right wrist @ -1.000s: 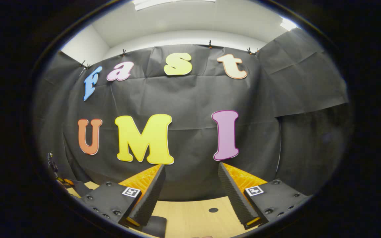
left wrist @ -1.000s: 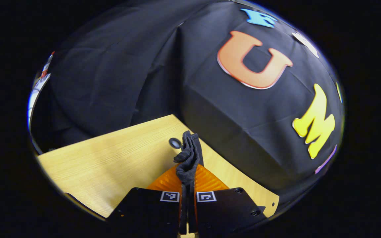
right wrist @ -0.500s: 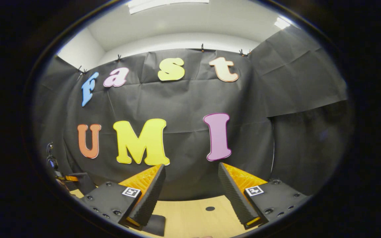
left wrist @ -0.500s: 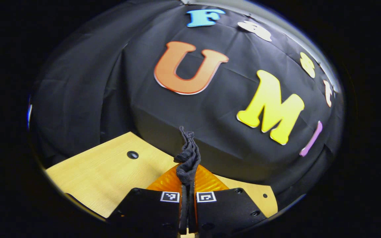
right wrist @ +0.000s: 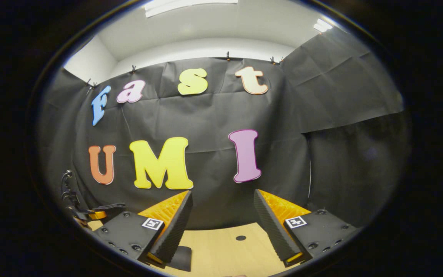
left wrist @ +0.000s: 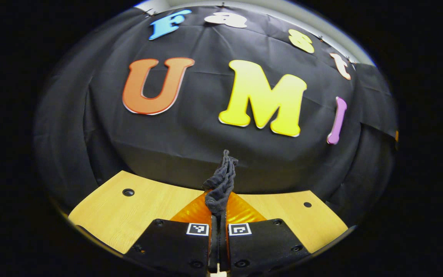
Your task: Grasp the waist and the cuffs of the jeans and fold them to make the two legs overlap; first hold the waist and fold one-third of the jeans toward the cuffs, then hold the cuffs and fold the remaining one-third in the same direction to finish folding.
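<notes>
Dark jeans fabric (left wrist: 220, 184) bunches up toward 12 o'clock, pinched between the left gripper's (left wrist: 219, 215) closed fingers above the wooden table (left wrist: 148, 207). Right gripper (right wrist: 221, 219) gapes wide, holding nothing.

Matt wood-grain table (left wrist: 152, 209), bunched cloth (left wrist: 221, 182)

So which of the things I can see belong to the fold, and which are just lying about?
For the job:
- jeans, a bunched dark fold pinched in the shut left claw
- right claw, open, holding nothing
- table, the folding surface

Just there:
- holes in the table top
- other claw with dark cloth, seen at the far left of the right gripper view
</notes>
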The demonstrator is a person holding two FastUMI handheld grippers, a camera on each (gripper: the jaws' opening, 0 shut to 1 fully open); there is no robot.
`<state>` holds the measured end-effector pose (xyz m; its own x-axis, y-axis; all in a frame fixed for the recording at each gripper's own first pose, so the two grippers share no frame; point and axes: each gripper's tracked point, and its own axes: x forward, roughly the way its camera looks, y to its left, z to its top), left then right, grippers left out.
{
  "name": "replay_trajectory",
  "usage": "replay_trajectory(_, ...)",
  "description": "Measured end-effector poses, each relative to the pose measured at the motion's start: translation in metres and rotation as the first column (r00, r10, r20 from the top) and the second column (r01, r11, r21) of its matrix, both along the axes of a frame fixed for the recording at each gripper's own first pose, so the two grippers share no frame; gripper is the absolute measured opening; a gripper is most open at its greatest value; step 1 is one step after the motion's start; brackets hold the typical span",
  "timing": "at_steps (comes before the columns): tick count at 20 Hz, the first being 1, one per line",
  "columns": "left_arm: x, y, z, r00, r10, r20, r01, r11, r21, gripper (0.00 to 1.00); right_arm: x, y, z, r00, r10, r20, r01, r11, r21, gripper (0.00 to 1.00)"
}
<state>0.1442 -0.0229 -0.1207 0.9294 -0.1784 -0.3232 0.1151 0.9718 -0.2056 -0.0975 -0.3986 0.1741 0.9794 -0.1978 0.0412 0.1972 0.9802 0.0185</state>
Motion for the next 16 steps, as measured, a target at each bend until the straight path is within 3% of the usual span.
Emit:
replay_trajectory(3, -0.007, -0.040, -0.014, 0.994, -0.110, 0.002, 0.110, 0.991, 0.077, 0.05, -0.005, -0.003, -0.002, 1.000, -0.014, -0.011, 0.014, 1.000, 0.010, 0.99)
replay_trajectory(5, -0.019, -0.071, -0.030, 0.978, -0.207, -0.019, 0.208, 0.968, 0.139, 0.05, -0.007, -0.002, -0.006, 1.000, -0.015, -0.021, 0.015, 1.000, 0.023, 1.00)
replay_trajectory(6, -0.025, -0.085, -0.041, 0.967, -0.251, -0.038, 0.254, 0.954, 0.162, 0.05, -0.007, -0.002, -0.007, 1.000, -0.019, -0.021, 0.019, 1.000, 0.020, 0.94)
replay_trajectory(7, -0.030, -0.099, -0.053, 0.955, -0.291, -0.061, 0.297, 0.938, 0.179, 0.05, -0.008, -0.003, -0.007, 1.000, -0.023, -0.019, 0.023, 1.000, 0.015, 0.99)
replay_trajectory(10, -0.045, -0.137, -0.085, 0.911, -0.393, -0.122, 0.411, 0.886, 0.214, 0.05, -0.011, -0.005, -0.010, 0.999, -0.033, -0.024, 0.034, 0.999, 0.017, 0.94)
replay_trajectory(11, -0.050, -0.146, -0.097, 0.897, -0.418, -0.147, 0.442, 0.867, 0.231, 0.05, -0.013, -0.006, -0.010, 0.999, -0.036, -0.025, 0.037, 0.999, 0.023, 0.98)
replay_trajectory(16, -0.067, -0.174, -0.156, 0.838, -0.484, -0.254, 0.544, 0.783, 0.303, 0.05, -0.017, -0.018, -0.018, 0.997, -0.068, -0.036, 0.069, 0.997, 0.032, 0.98)
